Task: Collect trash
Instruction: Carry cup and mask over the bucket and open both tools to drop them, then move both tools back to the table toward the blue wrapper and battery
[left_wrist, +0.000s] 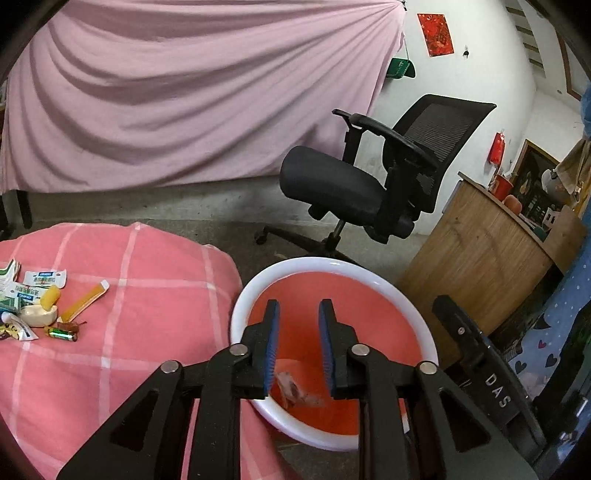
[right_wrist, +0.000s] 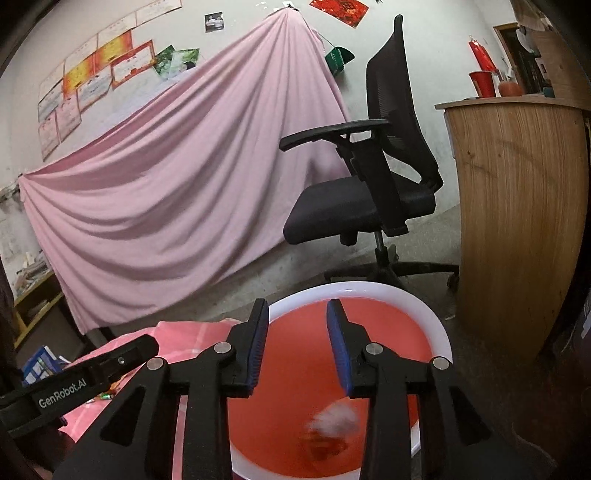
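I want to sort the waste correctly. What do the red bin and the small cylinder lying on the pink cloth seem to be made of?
The red bin looks like glossy moulded plastic: its white rim is smooth and shines. The small cylinder seems a metal-cased battery with a shiny green wrapper, though it is too small to be sure. The pink checked cloth looks like soft woven fabric.

Your left gripper (left_wrist: 298, 314) and right gripper (right_wrist: 297, 314) are both held forward and tilted downward, side by side, each with its blue-padded jaws parted and nothing held between its fingers (left_wrist: 272, 334).
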